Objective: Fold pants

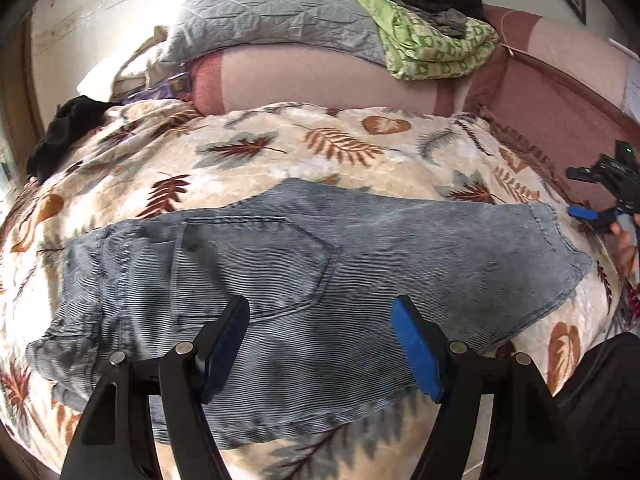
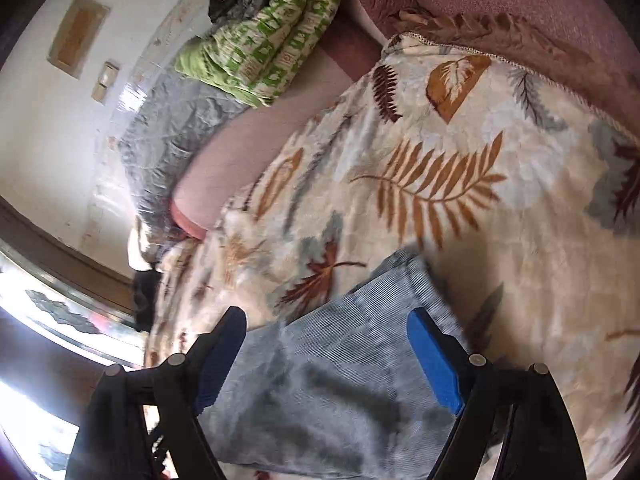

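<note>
Folded grey-blue corduroy pants (image 1: pixel 304 276) lie flat across a leaf-patterned blanket (image 1: pixel 320 148), back pocket facing up. My left gripper (image 1: pixel 322 310) hovers above their near edge, jaws wide apart and nothing between them. The right gripper (image 1: pixel 592 208) shows at the far right edge of the left wrist view, beside the pants' right end. In the right wrist view the right gripper (image 2: pixel 326 322) stands open over one end of the pants (image 2: pixel 340 380), blue pads clear of the cloth.
A grey quilted pillow (image 1: pixel 272 12) and a green patterned bundle (image 1: pixel 432 44) with dark clothes on it rest on the pink sofa back (image 1: pixel 320 80). A black garment (image 1: pixel 68 132) lies at the blanket's left edge. A dark-clothed leg (image 1: pixel 600 400) is at lower right.
</note>
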Tool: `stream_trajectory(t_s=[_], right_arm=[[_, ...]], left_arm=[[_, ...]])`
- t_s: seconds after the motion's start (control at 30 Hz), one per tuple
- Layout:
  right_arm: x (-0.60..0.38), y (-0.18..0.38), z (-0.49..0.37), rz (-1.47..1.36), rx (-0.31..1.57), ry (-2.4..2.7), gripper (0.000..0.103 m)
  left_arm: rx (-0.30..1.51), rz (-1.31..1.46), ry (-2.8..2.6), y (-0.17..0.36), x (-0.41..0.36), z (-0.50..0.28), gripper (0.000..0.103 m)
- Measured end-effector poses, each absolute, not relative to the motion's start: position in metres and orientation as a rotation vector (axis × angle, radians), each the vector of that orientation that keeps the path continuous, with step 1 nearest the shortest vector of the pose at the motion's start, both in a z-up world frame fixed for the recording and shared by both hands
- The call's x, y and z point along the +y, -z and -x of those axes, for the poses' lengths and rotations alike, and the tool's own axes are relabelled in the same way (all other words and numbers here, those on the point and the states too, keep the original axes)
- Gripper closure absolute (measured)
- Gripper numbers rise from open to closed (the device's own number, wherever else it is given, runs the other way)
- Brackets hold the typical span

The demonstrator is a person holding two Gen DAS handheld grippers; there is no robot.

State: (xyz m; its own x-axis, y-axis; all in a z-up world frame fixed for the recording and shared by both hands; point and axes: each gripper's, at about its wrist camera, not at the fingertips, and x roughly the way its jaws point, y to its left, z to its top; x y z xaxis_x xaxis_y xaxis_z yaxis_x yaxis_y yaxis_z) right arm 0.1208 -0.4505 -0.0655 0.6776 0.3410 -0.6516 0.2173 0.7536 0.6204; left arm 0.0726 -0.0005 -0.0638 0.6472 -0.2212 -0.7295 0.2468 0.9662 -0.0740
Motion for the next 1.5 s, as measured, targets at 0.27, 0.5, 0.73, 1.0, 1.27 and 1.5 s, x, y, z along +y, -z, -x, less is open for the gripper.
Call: stream_trajectory(t_s=[0.27,0.5,0.73,1.0,1.27,1.5], right_arm=[[-0.481,0.102,-0.172,-0.687,1.093,-0.061,0.055],[-0.474,0.105,-0.184,-0.594,1.128,-0.083,0.096],[-0.45,0.06,-0.192,-0.389,0.95,-0.118,0.098],[-0.473,0.101,-0.176,-0.478,1.068,0.016,0.082],[-0.463,0.077,-0.094,-0.552,1.063,0.028,0.052],[-0.47,0.103,-0.058,-0.843,1.063,0.044,0.052]], left_arm=[[0.854,-0.071,0.436,0.075,-0.08,-0.087,0.029],[0.939,-0.106,0.477,0.098,-0.133,-0.106,0.029],[0.954,-0.118,0.456,0.112,-0.137,-0.101,0.025],[0.973,-0.113,0.455,0.109,-0.138,-0.105,0.024],[0.909,-0.049,0.408,0.085,-0.114,-0.097,0.024],[0.887,-0.023,0.373,0.078,-0.085,-0.088,0.024]])
